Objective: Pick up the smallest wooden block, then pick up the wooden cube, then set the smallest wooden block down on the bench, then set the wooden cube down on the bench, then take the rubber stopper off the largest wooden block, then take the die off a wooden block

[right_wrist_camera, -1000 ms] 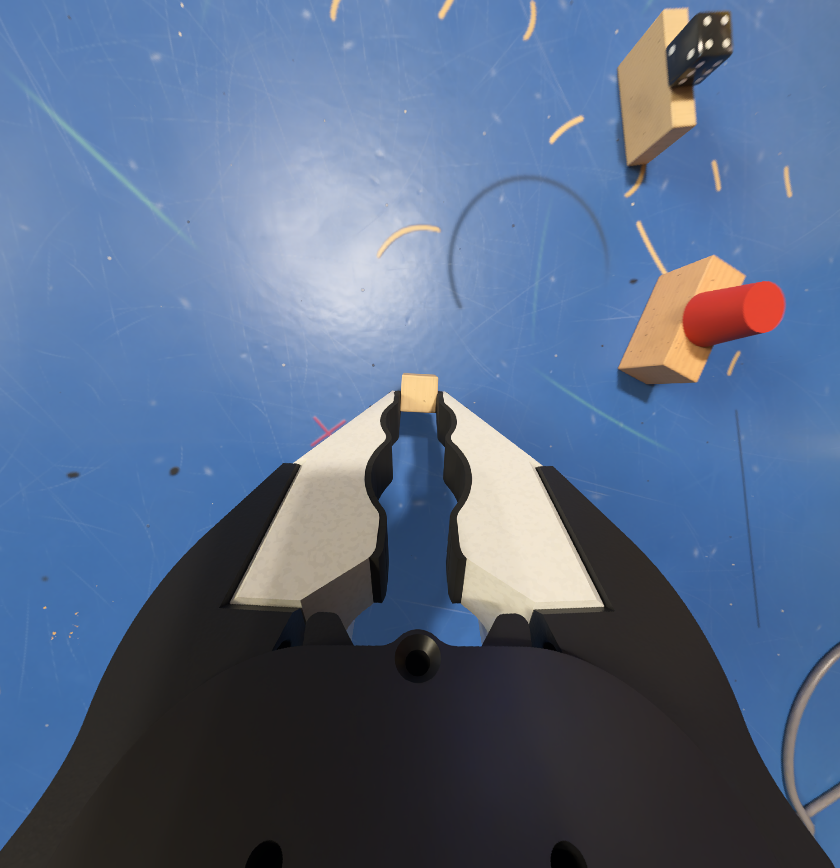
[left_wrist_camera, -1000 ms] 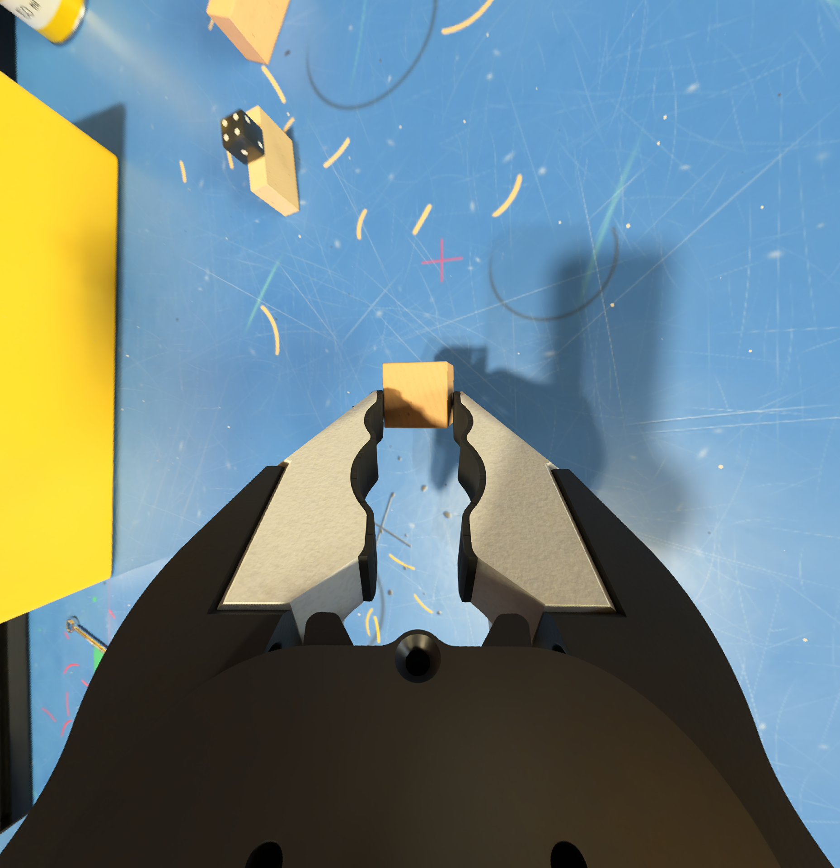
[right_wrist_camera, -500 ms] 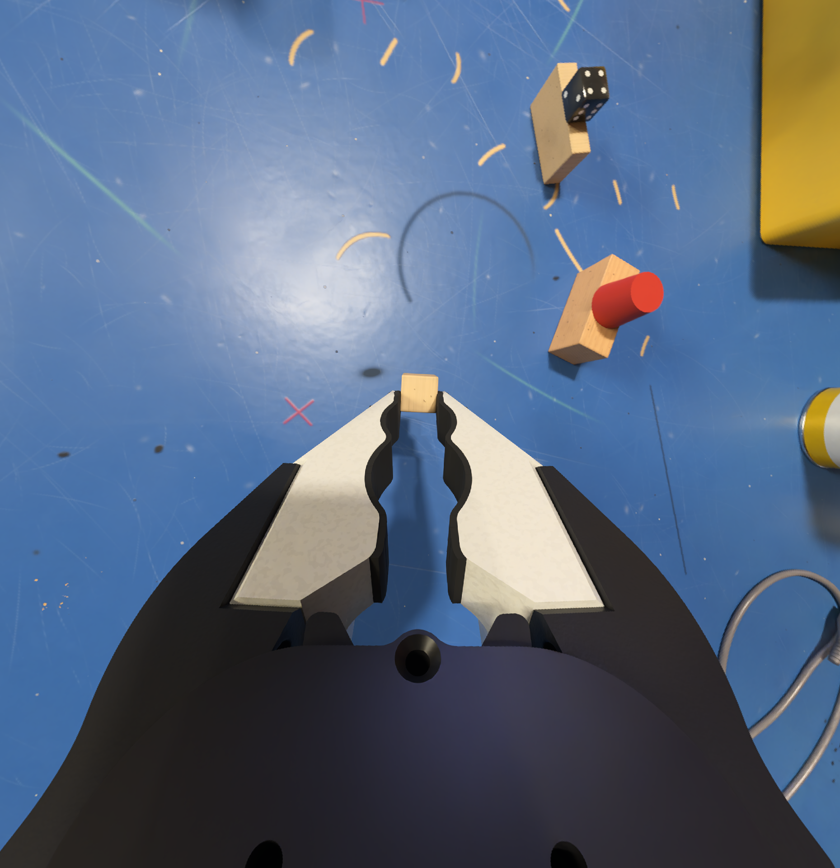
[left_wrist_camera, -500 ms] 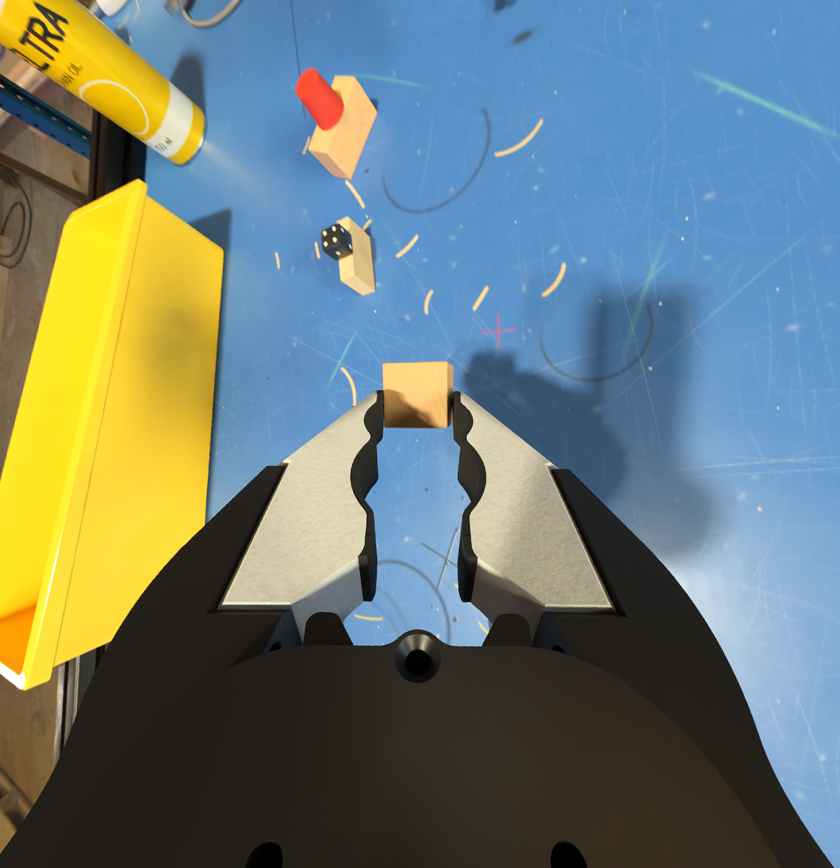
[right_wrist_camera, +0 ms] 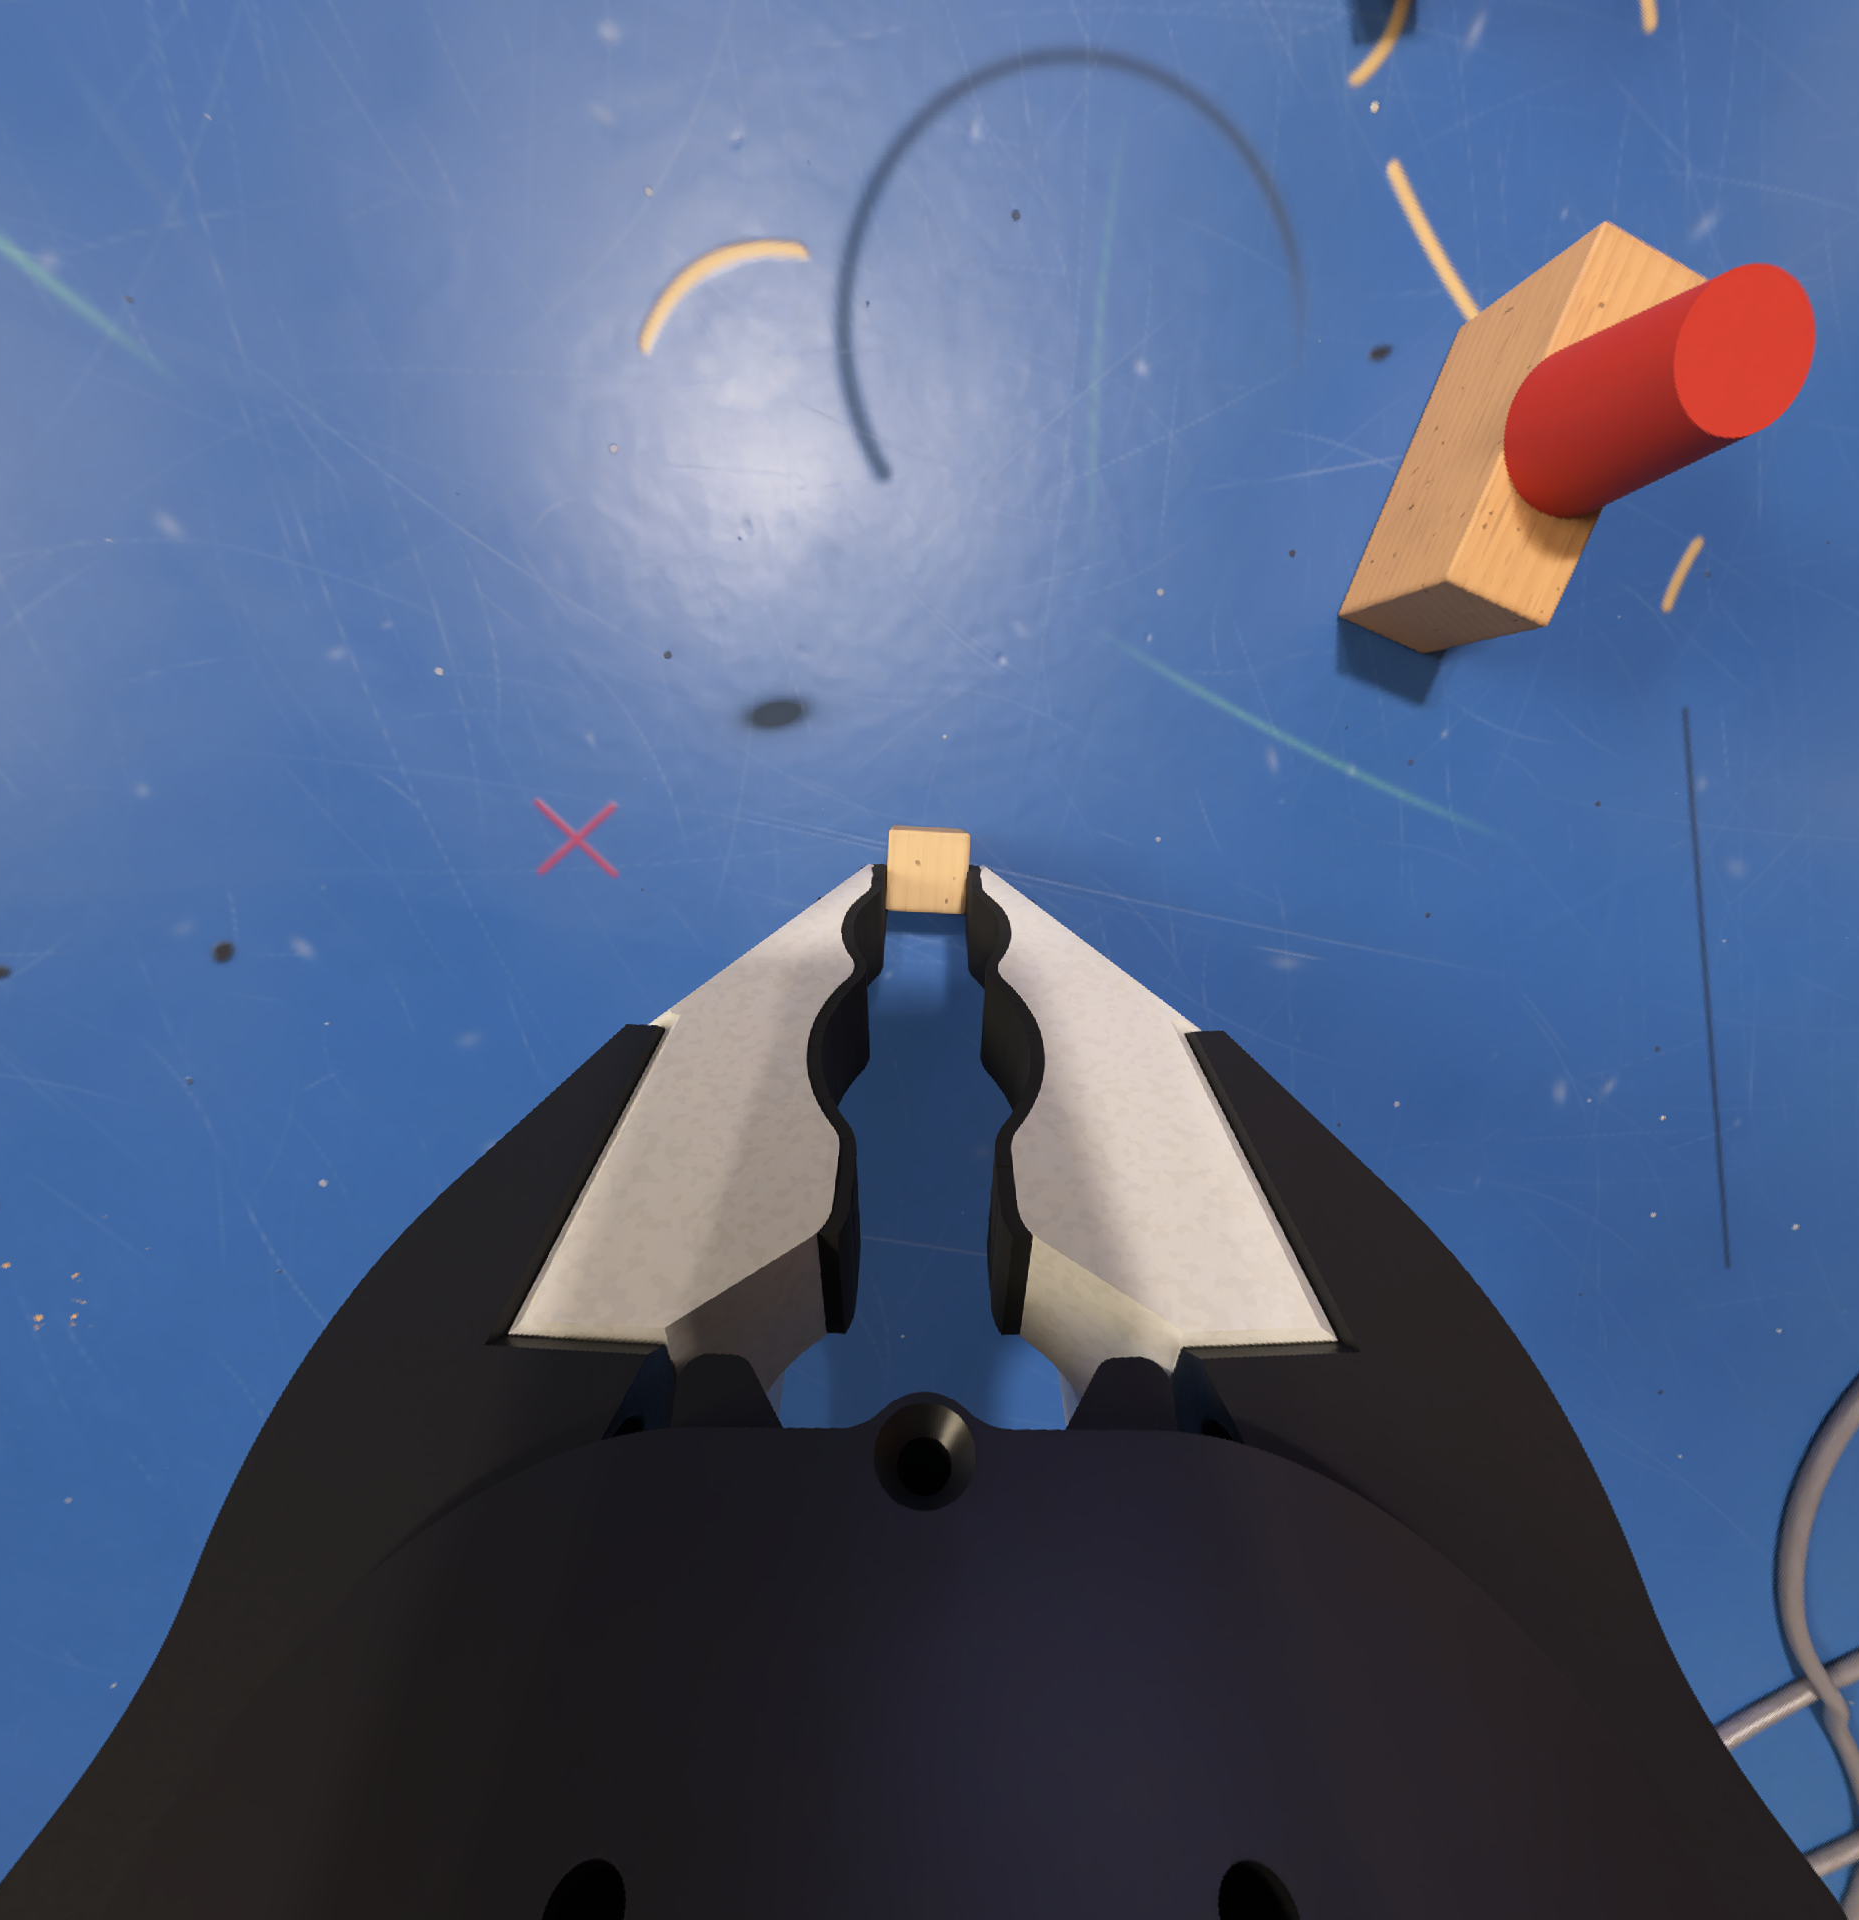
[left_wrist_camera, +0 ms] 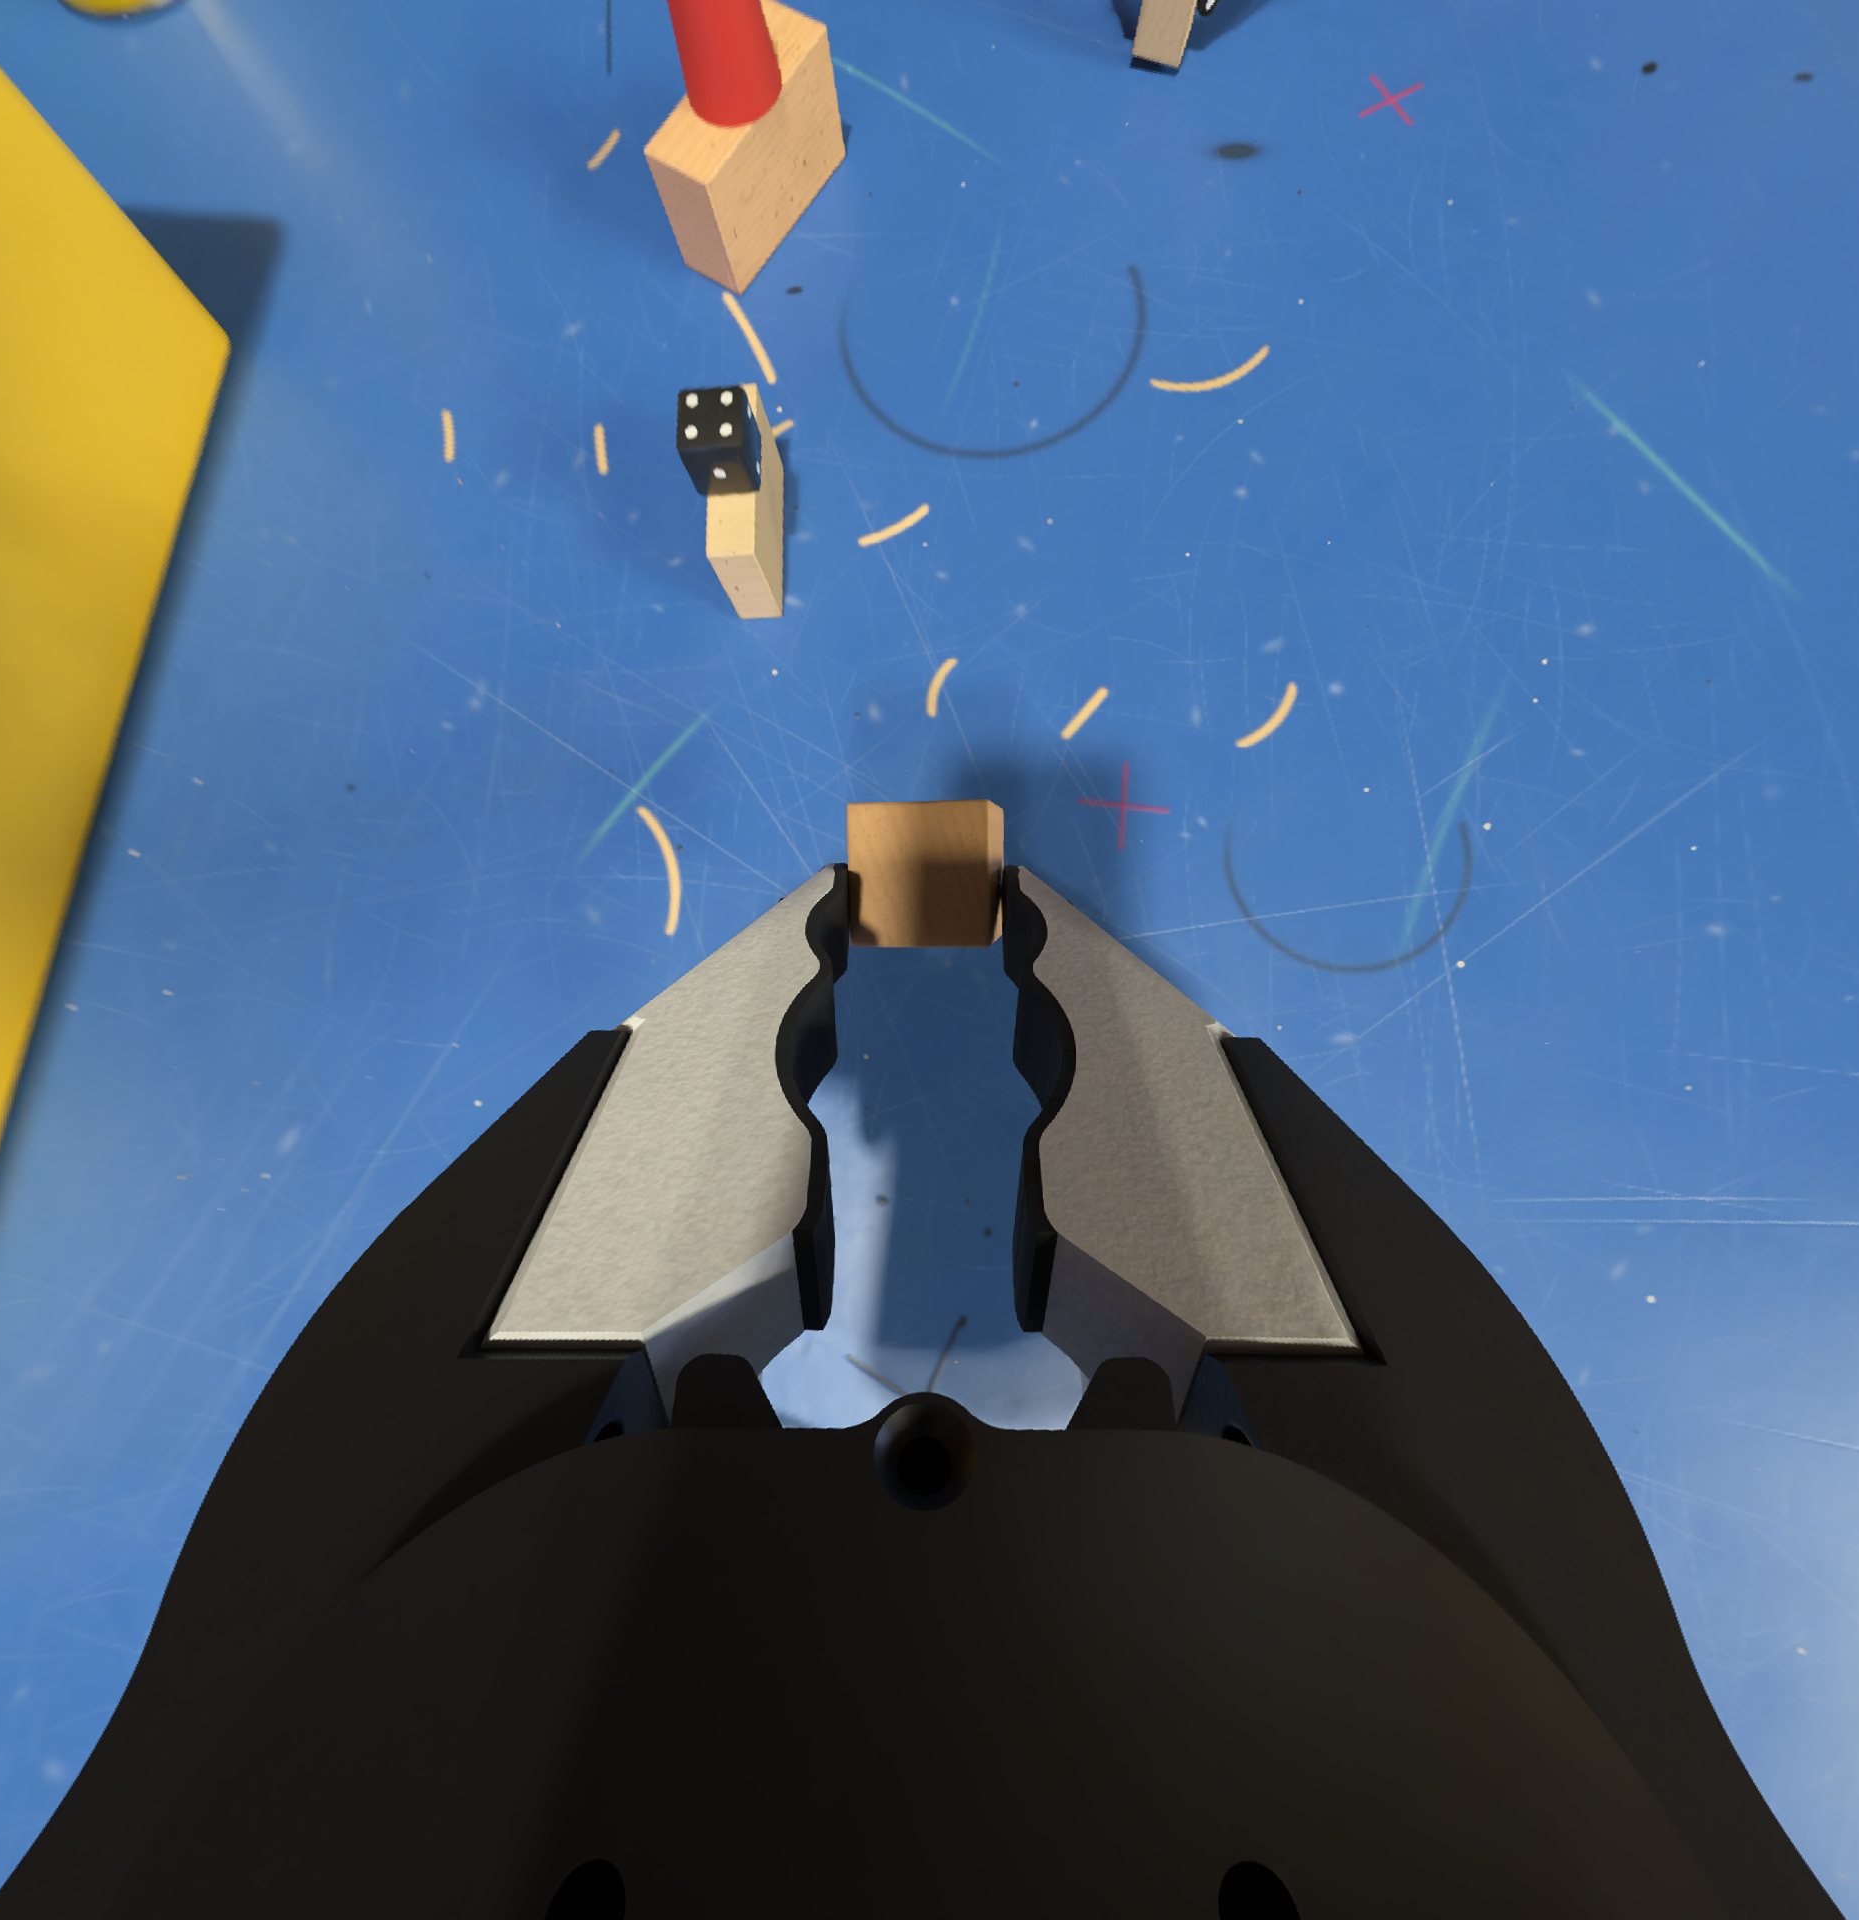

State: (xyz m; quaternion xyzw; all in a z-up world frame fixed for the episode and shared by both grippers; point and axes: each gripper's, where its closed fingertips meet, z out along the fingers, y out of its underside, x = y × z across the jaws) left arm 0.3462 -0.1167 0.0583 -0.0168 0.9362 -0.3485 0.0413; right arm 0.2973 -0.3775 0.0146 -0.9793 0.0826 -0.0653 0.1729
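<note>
My left gripper [left_wrist_camera: 925, 896] is shut on the wooden cube [left_wrist_camera: 925, 847] and holds it low over the blue bench [left_wrist_camera: 1424, 582], with its shadow close behind it. Ahead to the left, a black die [left_wrist_camera: 715, 434] sits on a narrow wooden block [left_wrist_camera: 746, 545]. Farther off, the red rubber stopper [left_wrist_camera: 725, 52] stands on the largest wooden block [left_wrist_camera: 748, 182]. My right gripper [right_wrist_camera: 928, 902] is shut on the smallest wooden block [right_wrist_camera: 928, 864] over the bench [right_wrist_camera: 385, 520]. The largest block [right_wrist_camera: 1465, 520] with the stopper [right_wrist_camera: 1673, 384] lies ahead to the right.
A yellow bin [left_wrist_camera: 63, 520] fills the left side of the left wrist view. A grey cable [right_wrist_camera: 1829, 1558] loops at the lower right of the right wrist view. Pale wood shavings, ring marks and red crosses are scattered over the bench.
Both grippers rose, then came back down close to the bench, each still holding its block. The left one has also turned, so the die and stopper blocks now lie ahead.
</note>
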